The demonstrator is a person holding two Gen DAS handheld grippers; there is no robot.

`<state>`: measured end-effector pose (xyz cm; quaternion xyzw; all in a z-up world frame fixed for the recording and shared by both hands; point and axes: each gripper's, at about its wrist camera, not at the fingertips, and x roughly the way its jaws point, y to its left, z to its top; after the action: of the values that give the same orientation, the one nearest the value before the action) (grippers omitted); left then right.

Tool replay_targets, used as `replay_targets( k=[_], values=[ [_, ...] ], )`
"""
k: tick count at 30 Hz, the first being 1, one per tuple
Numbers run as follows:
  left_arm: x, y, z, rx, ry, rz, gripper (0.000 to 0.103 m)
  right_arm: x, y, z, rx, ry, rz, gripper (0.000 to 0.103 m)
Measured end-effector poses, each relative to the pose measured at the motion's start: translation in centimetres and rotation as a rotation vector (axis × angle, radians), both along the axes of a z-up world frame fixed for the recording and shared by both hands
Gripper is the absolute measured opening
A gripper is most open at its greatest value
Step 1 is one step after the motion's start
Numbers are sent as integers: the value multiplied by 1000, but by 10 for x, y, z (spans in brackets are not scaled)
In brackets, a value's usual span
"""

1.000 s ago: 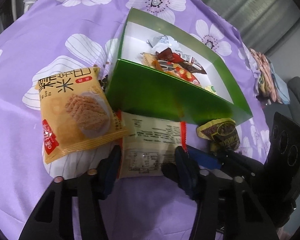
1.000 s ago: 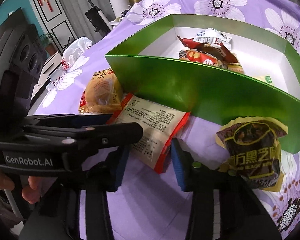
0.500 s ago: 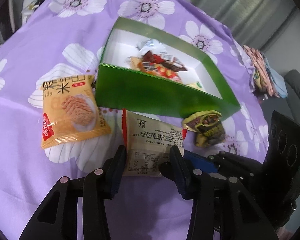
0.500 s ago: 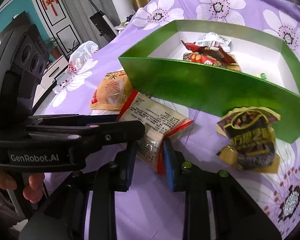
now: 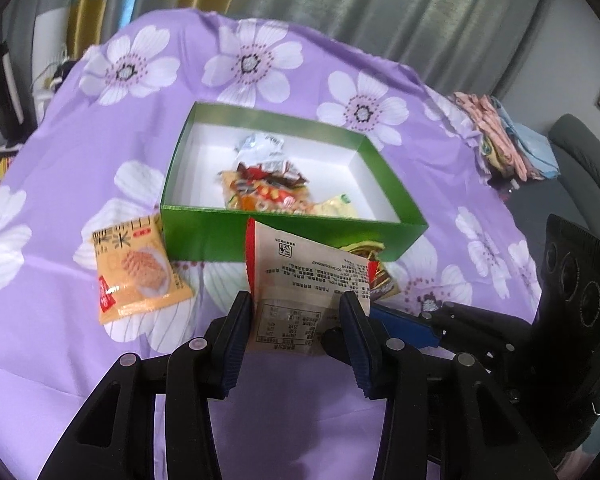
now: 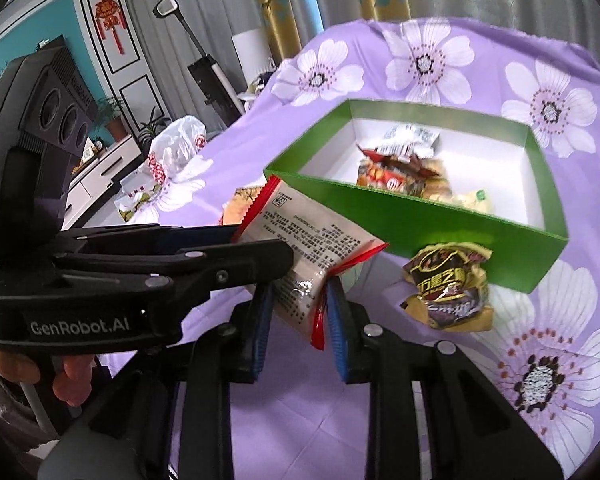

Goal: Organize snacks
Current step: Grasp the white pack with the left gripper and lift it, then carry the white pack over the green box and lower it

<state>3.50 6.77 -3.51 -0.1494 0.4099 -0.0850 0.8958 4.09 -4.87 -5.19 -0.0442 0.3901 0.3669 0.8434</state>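
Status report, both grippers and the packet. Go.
Left gripper and right gripper both shut on white packet, lifted. Green box ahead; its front wall between.

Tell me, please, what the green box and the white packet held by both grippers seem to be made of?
The green box looks like thin cardboard: glossy green outside, matte white inside, with crisp folded corners. The white packet seems to be plastic film: it crinkles and glints between the pads, with red sealed edges.

The white snack packet (image 5: 300, 280) hides most of the dark sesame packet (image 5: 374, 276) behind it. In the green box (image 5: 204, 232), the piled wrappers (image 5: 268, 184) are too blurred to tell apart. The left hand-held gripper (image 6: 256, 242) covers most of the orange cracker packet (image 6: 236, 204).
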Motion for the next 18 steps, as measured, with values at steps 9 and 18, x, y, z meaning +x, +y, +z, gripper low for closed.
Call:
replay_targets(
  k=[9,18],
  values=[
    [0,-7,24,25,-56,-15,45,-1,-6,23,21,-61,-14,27],
    [8,-12,43,40,-103,-34,45,2,-11,40,43,-113,-33,27]
  ],
)
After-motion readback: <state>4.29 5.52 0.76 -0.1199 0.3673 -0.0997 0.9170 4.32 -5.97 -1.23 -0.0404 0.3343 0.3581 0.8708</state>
